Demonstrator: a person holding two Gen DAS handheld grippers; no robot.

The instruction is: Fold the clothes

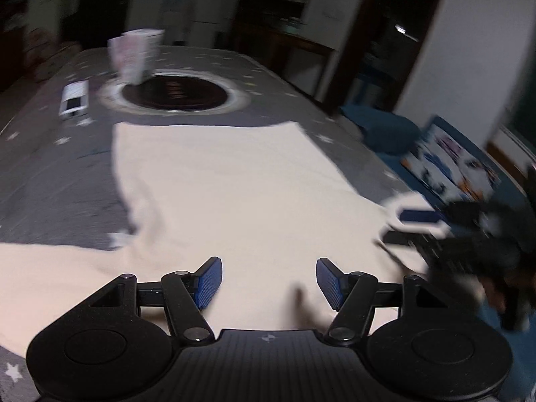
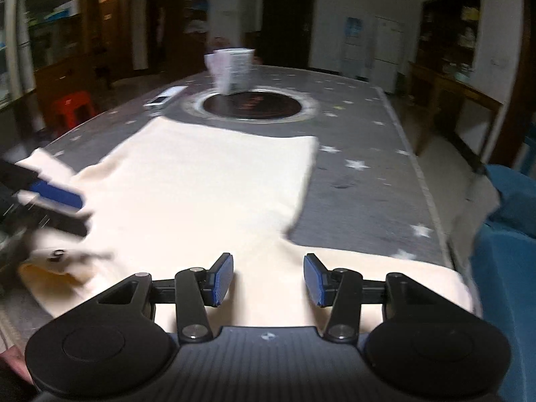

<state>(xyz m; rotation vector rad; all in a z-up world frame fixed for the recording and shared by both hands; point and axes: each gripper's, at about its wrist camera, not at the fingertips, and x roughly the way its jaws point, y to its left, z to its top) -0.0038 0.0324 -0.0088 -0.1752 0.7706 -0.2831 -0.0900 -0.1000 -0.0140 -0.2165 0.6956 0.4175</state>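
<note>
A cream garment (image 1: 234, 194) lies spread flat on a table under a grey star-print cloth (image 1: 50, 184). My left gripper (image 1: 269, 283) hovers over the garment's near part, its blue pads wide apart with nothing between them. In the right wrist view the garment (image 2: 201, 184) fills the middle, with a sleeve running to the right along the near table edge. My right gripper (image 2: 269, 279) stands open above that near edge with only cloth below it. Each gripper shows blurred in the other's view: the right one (image 1: 412, 226) at the garment's right edge, the left one (image 2: 63, 207) at its left edge.
A round black inset (image 1: 181, 92) sits in the table's middle, with a white box (image 1: 134, 53) at its rim and a small white device (image 1: 73, 98) to the left. Blue fabric (image 2: 502, 268) lies off the table's right edge. A red stool (image 2: 72, 107) stands to the left.
</note>
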